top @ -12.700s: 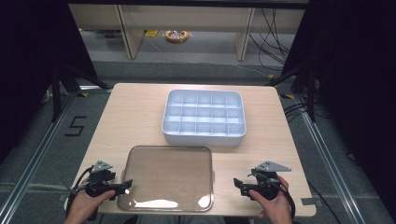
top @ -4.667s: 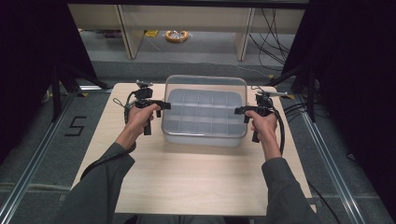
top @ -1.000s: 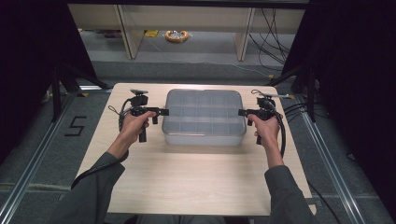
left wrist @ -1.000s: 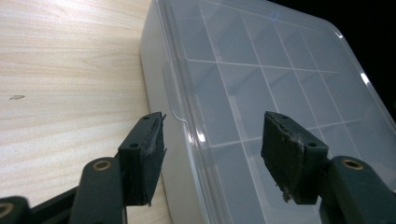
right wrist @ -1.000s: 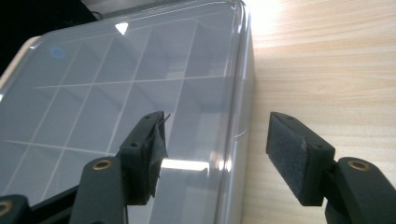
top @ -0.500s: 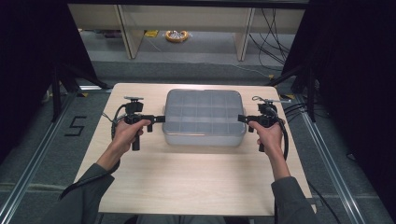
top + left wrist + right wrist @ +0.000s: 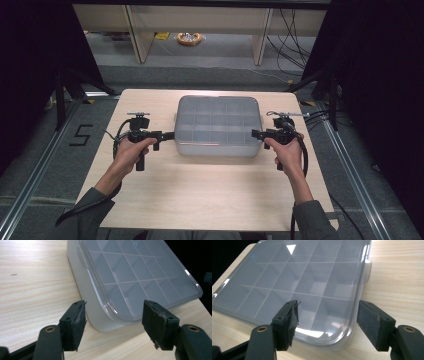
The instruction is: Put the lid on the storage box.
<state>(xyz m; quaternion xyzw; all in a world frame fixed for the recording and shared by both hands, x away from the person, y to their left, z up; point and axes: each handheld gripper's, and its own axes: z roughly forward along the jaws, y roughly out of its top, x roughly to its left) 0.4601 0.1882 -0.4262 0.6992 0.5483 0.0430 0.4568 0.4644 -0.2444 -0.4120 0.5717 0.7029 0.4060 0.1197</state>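
Box (image 7: 218, 127): a pale, compartmented organizer box, sitting toward the far middle of your worktop (image 7: 210, 195), long side across.
Lid (image 7: 140, 277): clear plastic, seated on the box; the dividers show through it as a grid. A small tab sticks out at each short end.
Left gripper (image 7: 113, 325): you hold it level at the box's left end, pointing in at it. Its fingers (image 7: 75, 323) are open and have just been opening; the near corner of box and lid lies ahead of the gap, and neither pad touches it.
Right gripper (image 7: 328, 323): you hold it level at the box's right end, pointing in. Its fingers (image 7: 372, 323) are open too, having just been opening; the lid's rounded corner sits between and beyond the pads, with clear space on both sides.
Hands: your left hand (image 7: 131, 151) and right hand (image 7: 287, 151) each wrap a gripper handle, forearms coming in from the near edge.
Worktop: light wood grain, bare in front of the box.
Cables: 1 trails from each gripper, looping back along your wrists.
Beyond the worktop: grey floor, with a yellow object (image 7: 189, 38) lying on it by some furniture legs.
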